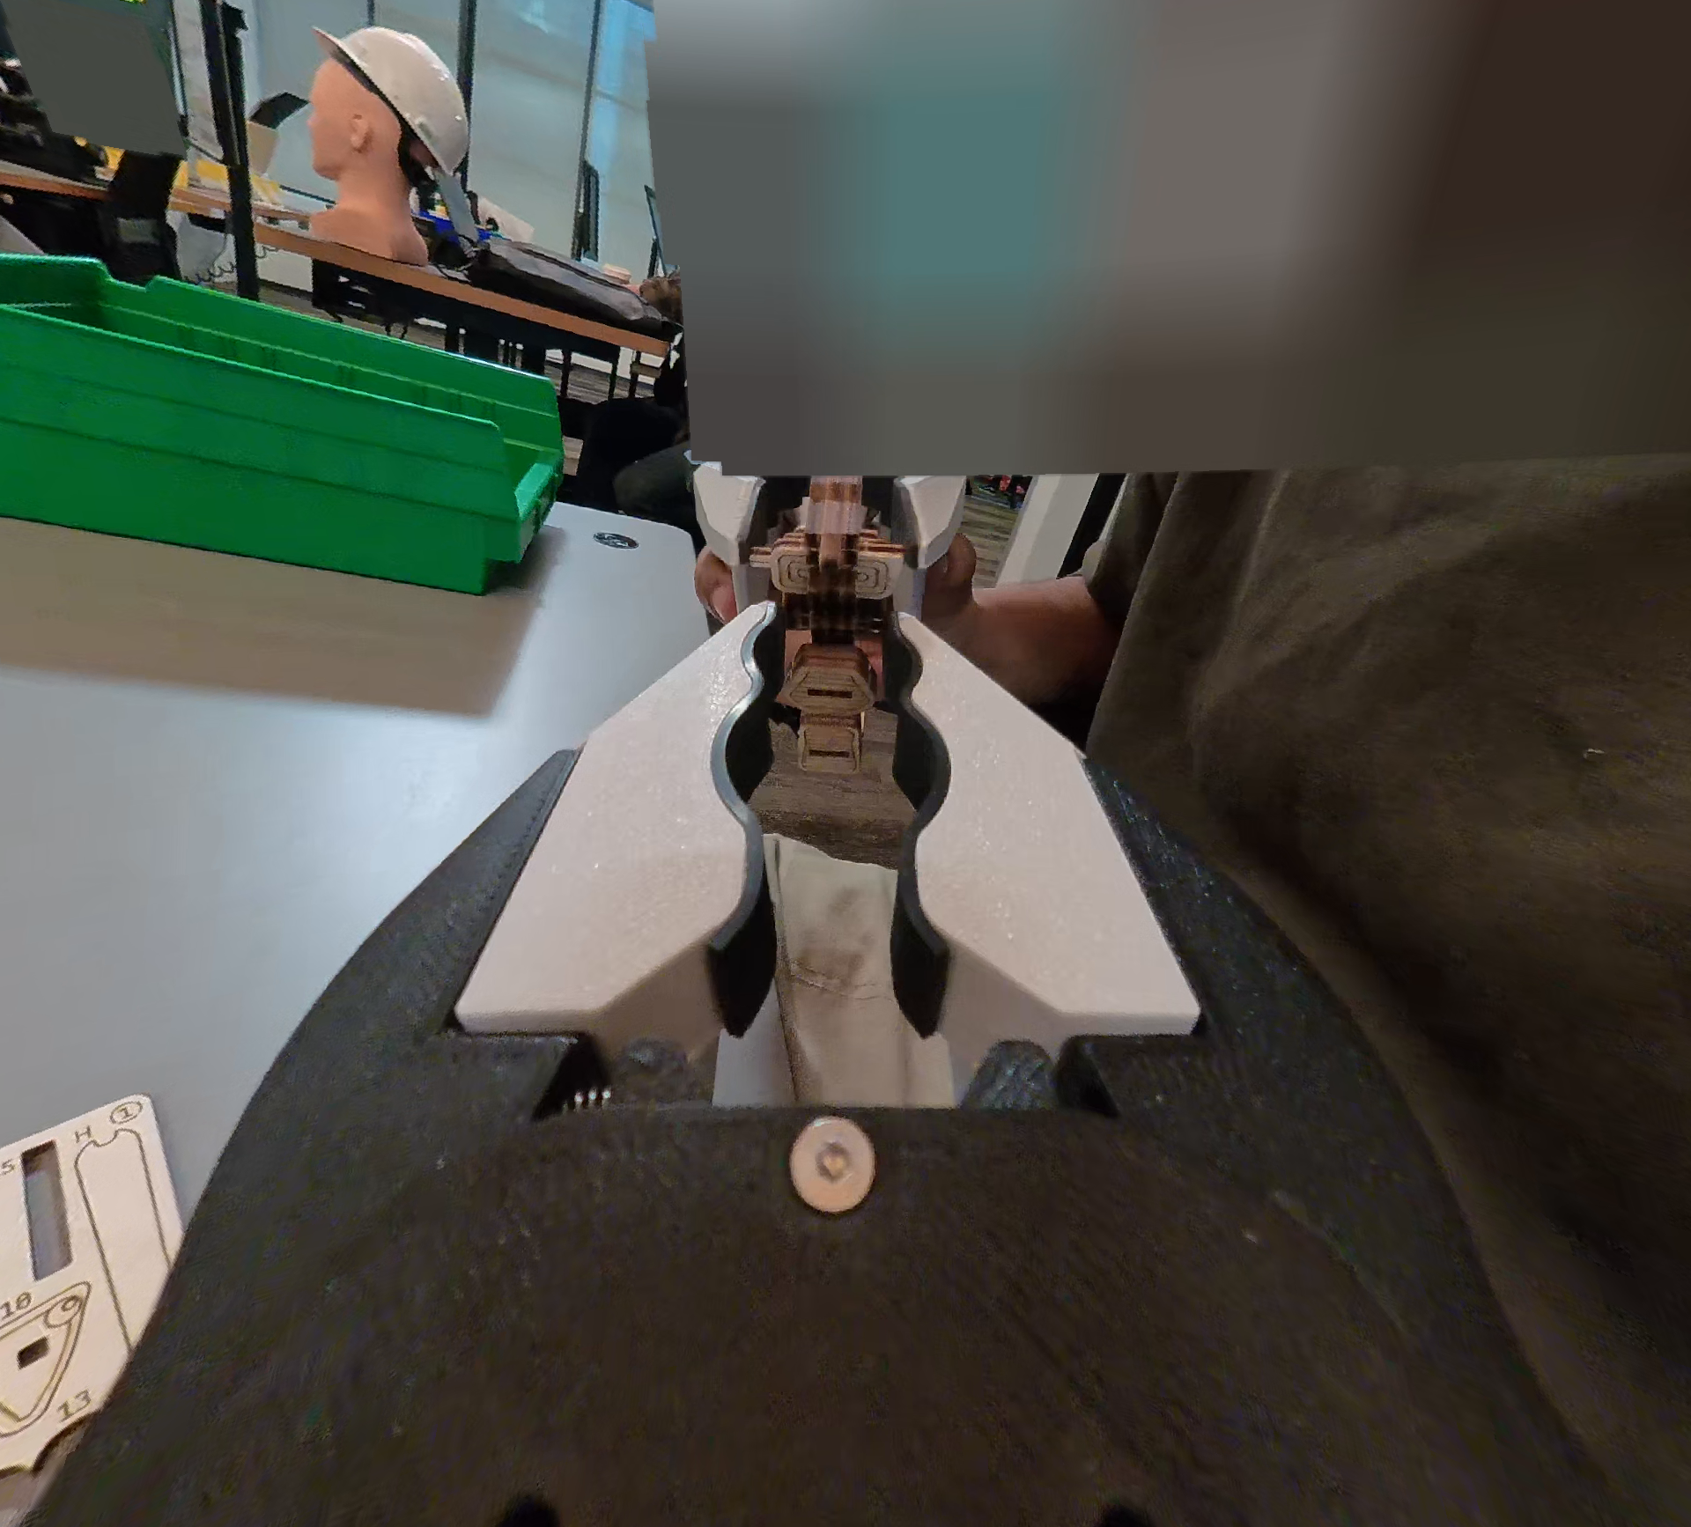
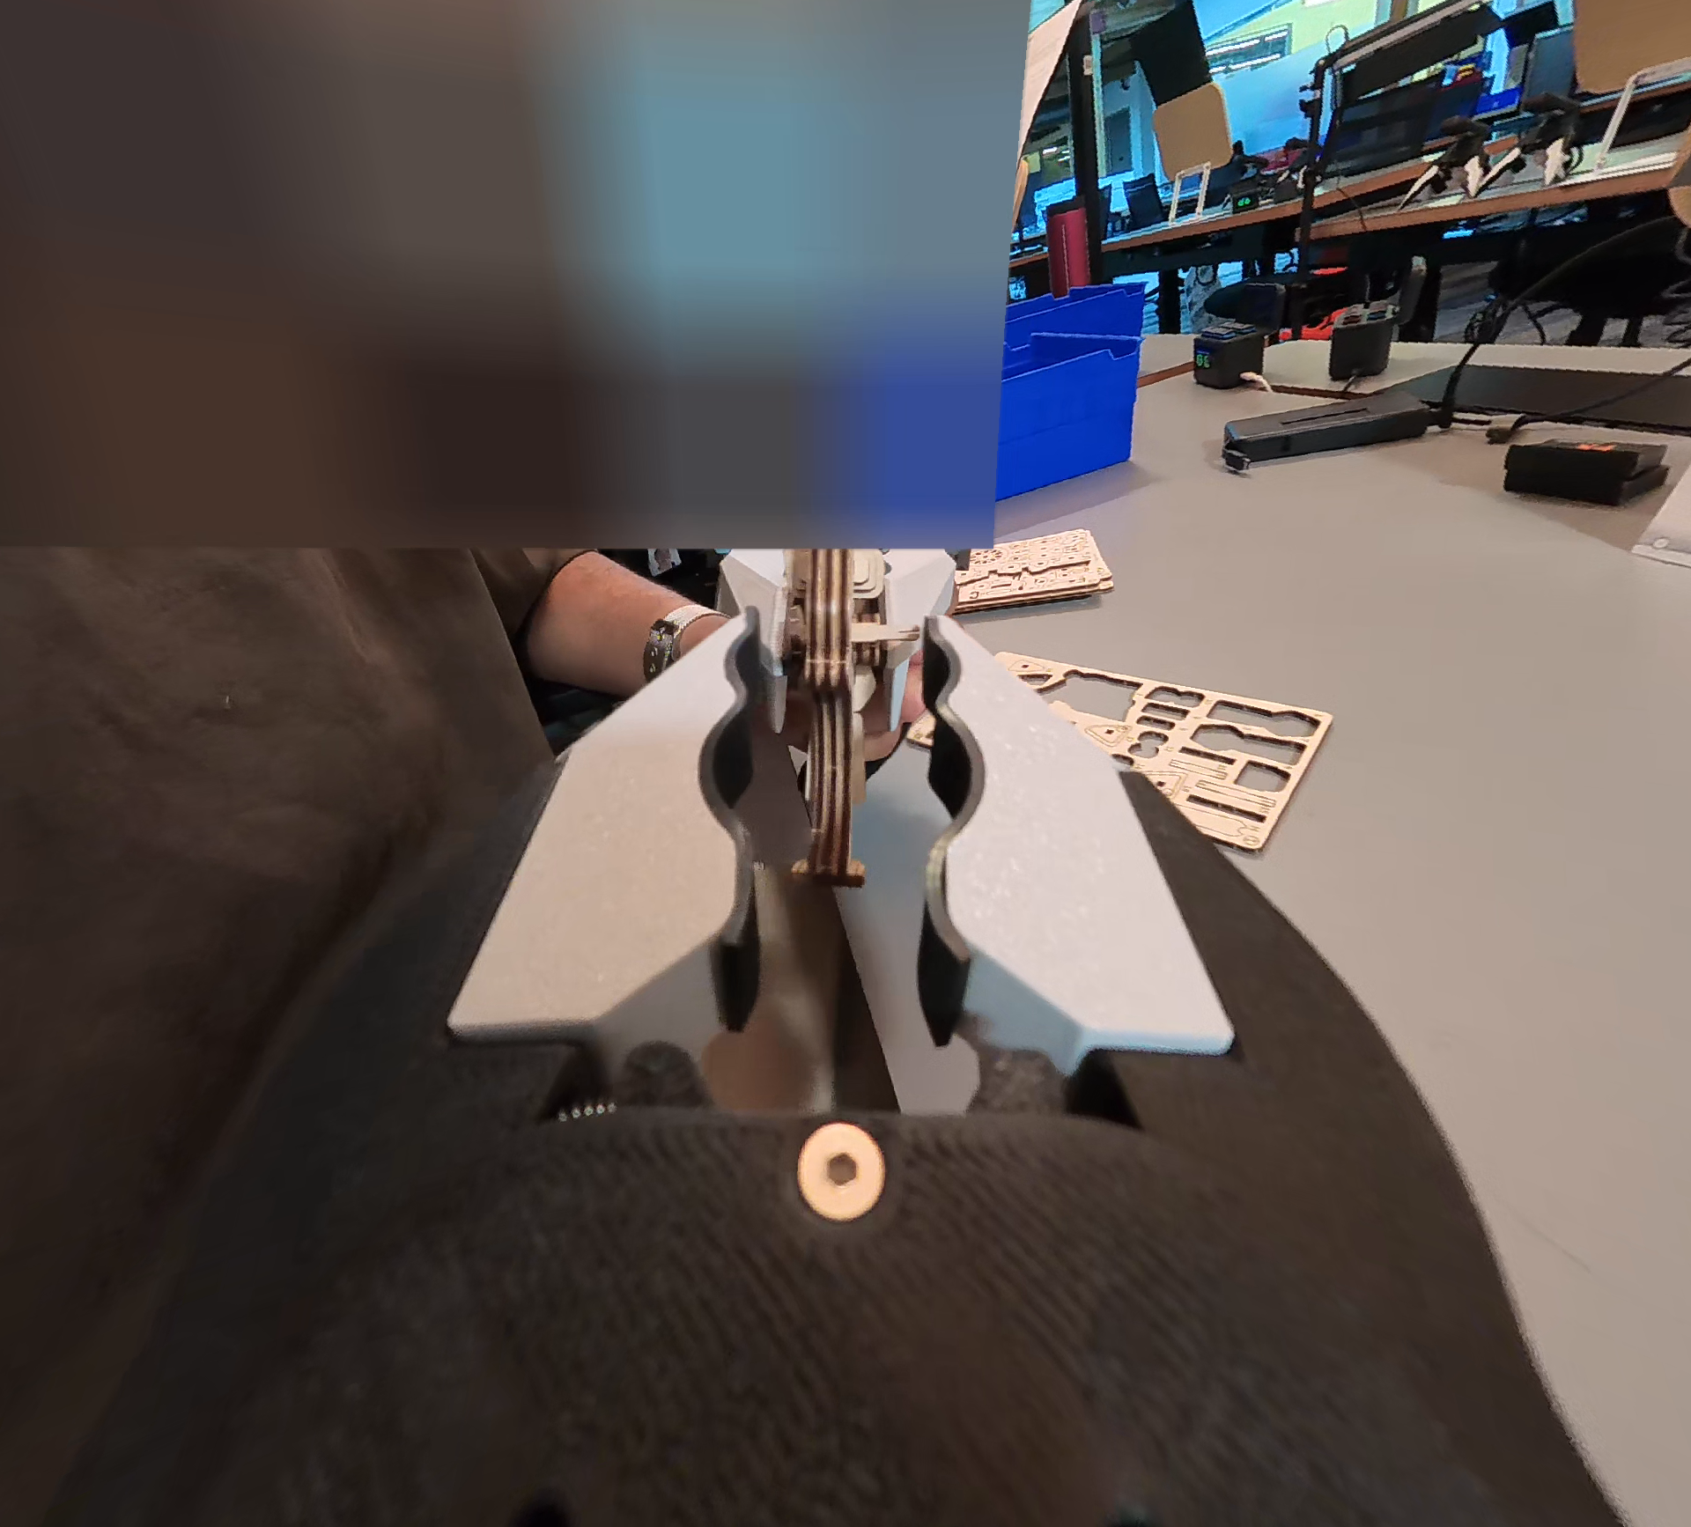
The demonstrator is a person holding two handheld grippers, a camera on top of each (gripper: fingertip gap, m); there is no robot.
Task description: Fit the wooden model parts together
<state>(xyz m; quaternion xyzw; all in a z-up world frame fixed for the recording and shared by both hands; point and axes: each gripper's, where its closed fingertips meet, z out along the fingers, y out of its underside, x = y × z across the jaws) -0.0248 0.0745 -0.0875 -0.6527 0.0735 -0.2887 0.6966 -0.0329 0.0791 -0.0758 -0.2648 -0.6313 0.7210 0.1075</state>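
Plywood in thin glued layers made up the wooden model [image 1: 828, 664], which hung in the air between the two tools, off the near edge of the counter [image 1: 274, 797] and above the person's lap. The left gripper [image 1: 830, 623] appeared to be pinching it: its jaws sat tight against the model's stepped sides, with no gap visible at the tips. The right gripper [image 2: 840, 641] faced it from the other side with jaws spread. A curved, laminated limb of the model [image 2: 831, 760] ran down between them, daylight showing on either side, so nothing was gripped there.

The step in hand looked like taking a second hold on that limb so that a joint could be pressed home. Done well, it called for the left tool to stay rigid while the right closed squarely on the flat faces of the limb, not its thin edge, and close to the joint, so the push went along the slot and not across it. Sideways force could split plywood this thin. A twist of either wrist would likely jam the tab.

A punched-out sheet [image 2: 1180, 760] and a stack of sheets [image 2: 1034, 573] lay on the counter beyond, well apart from the work.
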